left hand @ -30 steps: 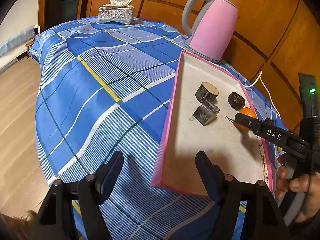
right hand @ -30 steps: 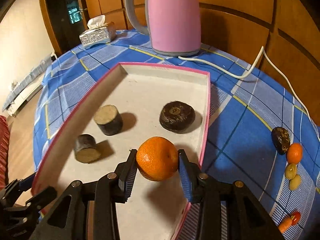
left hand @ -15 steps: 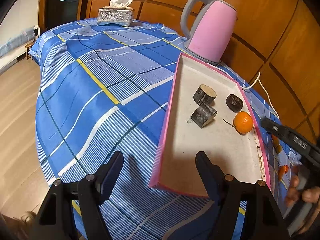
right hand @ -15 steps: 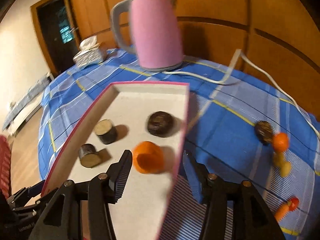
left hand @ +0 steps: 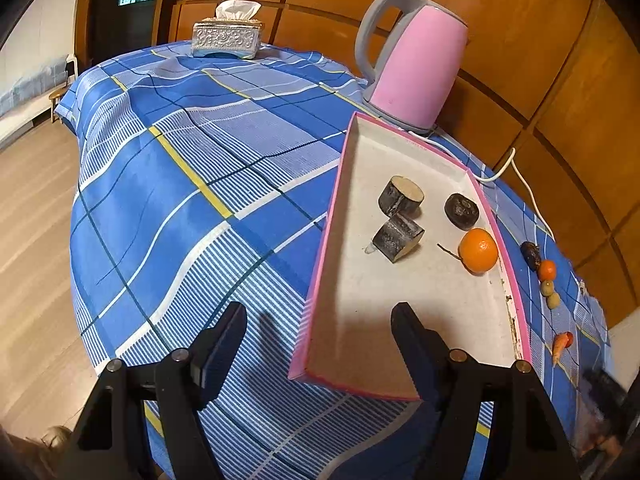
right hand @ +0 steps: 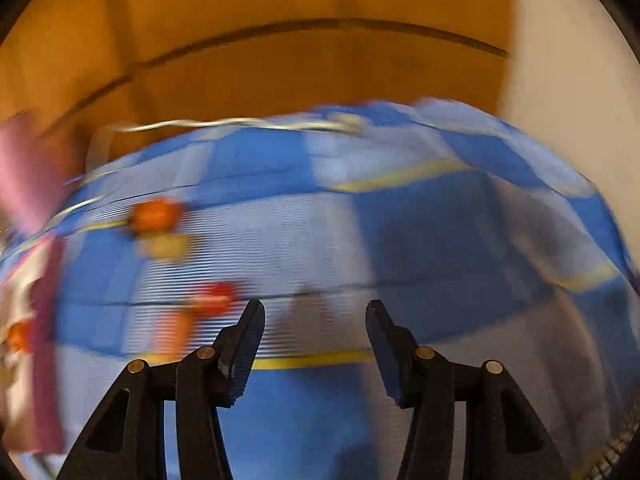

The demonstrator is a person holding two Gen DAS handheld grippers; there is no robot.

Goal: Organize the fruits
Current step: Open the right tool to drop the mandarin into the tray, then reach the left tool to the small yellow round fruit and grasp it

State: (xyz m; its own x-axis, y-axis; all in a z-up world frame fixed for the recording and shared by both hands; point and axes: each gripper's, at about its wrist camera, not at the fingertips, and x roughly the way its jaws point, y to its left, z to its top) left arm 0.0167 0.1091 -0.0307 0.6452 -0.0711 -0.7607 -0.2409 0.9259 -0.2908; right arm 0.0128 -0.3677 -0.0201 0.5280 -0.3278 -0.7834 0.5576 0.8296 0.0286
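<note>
A pink-rimmed tray (left hand: 420, 292) lies on the blue checked cloth. In it are a tangerine (left hand: 478, 250), a dark round fruit (left hand: 461, 211) and two dark log-shaped pieces (left hand: 401, 196). My left gripper (left hand: 316, 332) hangs open over the tray's near left rim and holds nothing. To the right of the tray on the cloth lie a dark fruit (left hand: 530, 254), a small orange (left hand: 547, 270), two yellowish fruits (left hand: 550, 295) and a small carrot-like piece (left hand: 561, 343). My right gripper (right hand: 316, 320) is open and empty over the cloth. In its blurred view the small orange (right hand: 154, 216) and a red-orange piece (right hand: 214, 300) lie to its left.
A pink kettle (left hand: 416, 72) stands behind the tray, its white cord (left hand: 516, 172) trailing along the wooden wall. A silver tissue box (left hand: 226, 40) sits at the far end of the table. The cloth drops off at the left toward a wooden floor.
The right gripper let go of the tangerine, which now rests in the tray, and swung away to the right over the cloth. The left gripper has not moved.
</note>
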